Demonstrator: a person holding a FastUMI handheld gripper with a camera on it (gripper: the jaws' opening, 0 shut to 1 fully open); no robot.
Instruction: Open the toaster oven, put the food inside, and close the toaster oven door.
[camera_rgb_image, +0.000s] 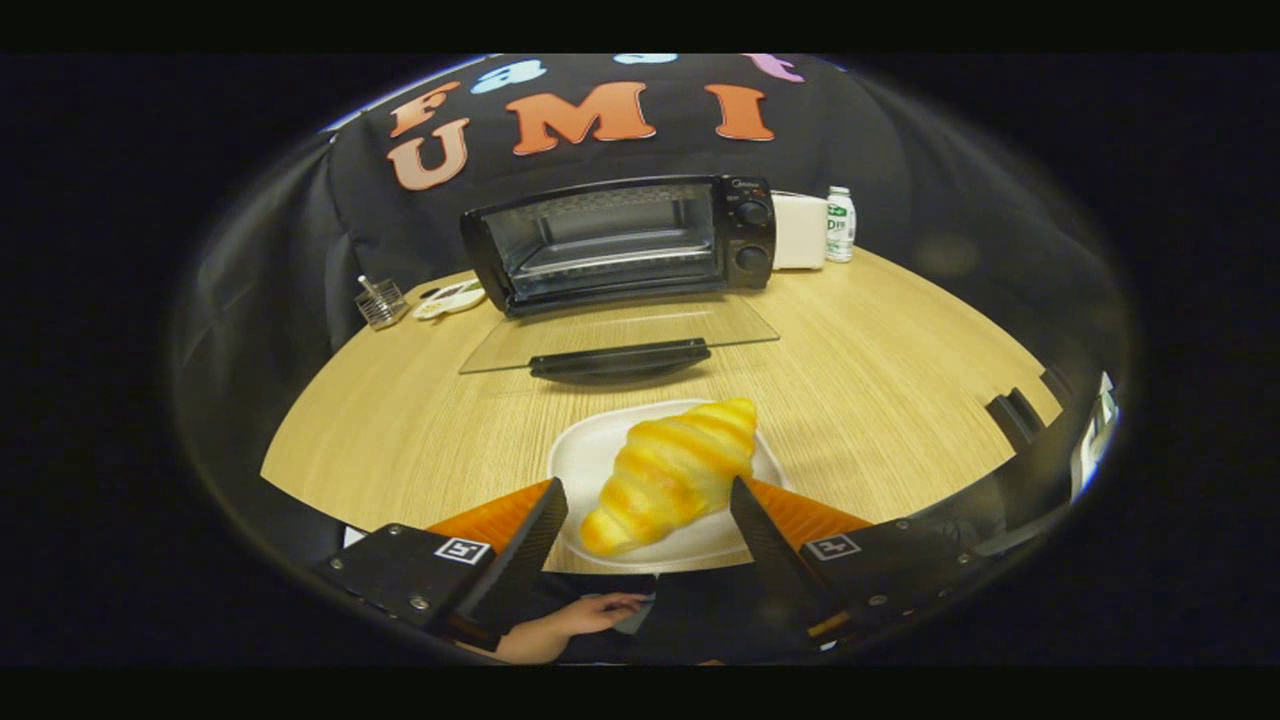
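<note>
Croissant (668, 470) on plate (590, 455), between open gripper (648, 500) fingers, ungripped; to be squeezed gently mid-body; oven (620, 243) door (620, 335) lowered

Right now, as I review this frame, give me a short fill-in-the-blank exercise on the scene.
1. The glass door of the black toaster oven is ____.
2. The golden croissant lies on a white ____.
3. The hand-held gripper is ____, a finger on either side of the croissant.
4. A small white bottle stands on the ____ tabletop.

Missing words: open; plate; open; wooden
</note>
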